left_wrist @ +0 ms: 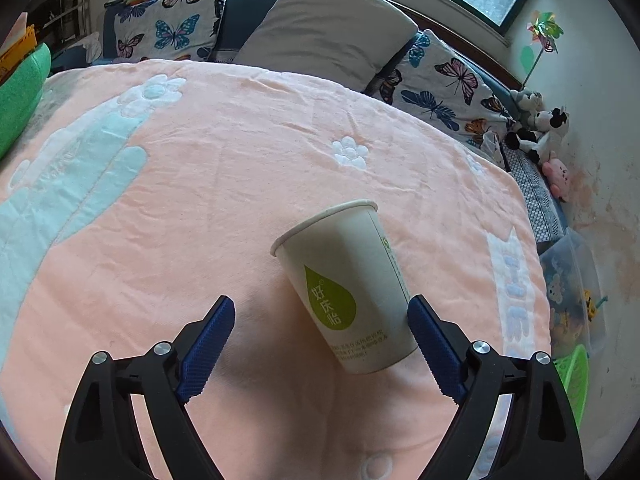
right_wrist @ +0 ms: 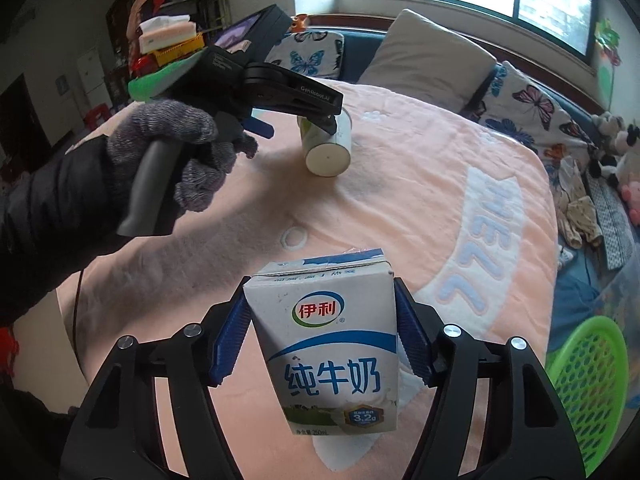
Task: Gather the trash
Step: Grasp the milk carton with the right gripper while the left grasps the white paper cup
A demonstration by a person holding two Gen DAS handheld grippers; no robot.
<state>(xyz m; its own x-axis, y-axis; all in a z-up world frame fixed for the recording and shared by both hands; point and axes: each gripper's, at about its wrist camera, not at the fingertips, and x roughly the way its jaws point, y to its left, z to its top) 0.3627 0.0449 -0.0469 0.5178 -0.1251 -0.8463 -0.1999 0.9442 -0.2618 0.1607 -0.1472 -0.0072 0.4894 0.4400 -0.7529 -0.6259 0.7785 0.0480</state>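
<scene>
Left wrist view first. On the far left lies a green cushion (left_wrist: 18,92). Next comes the big pink blanket (left_wrist: 224,184) with white flowers, spread over the bed. My left gripper (left_wrist: 322,316) hangs over it, pointing down, and its blue jaws stand wide apart. A white paper cup (left_wrist: 352,288) with a green drop on it lies on its side on the blanket, mouth away from me. It sits between the jaws, close to the jaw on the right side and maybe touching it; the other jaw is well clear of it. Nothing is squeezed. Behind the blanket are butterfly pillows (left_wrist: 168,28) and a grey pillow (left_wrist: 324,20). On the far right are soft toys (left_wrist: 540,128).

Right wrist view. On the left is my left hand (right_wrist: 172,156) in a grey glove, holding the black handle of the other gripper near the cup. In the middle, low down, my right gripper (right_wrist: 320,320) grips a milk carton (right_wrist: 332,352), white and blue, one blue pad pressed on each side. The carton is held up above the blanket. On the far right, lower down beside the bed, is a green basket (right_wrist: 588,368) with holes.
</scene>
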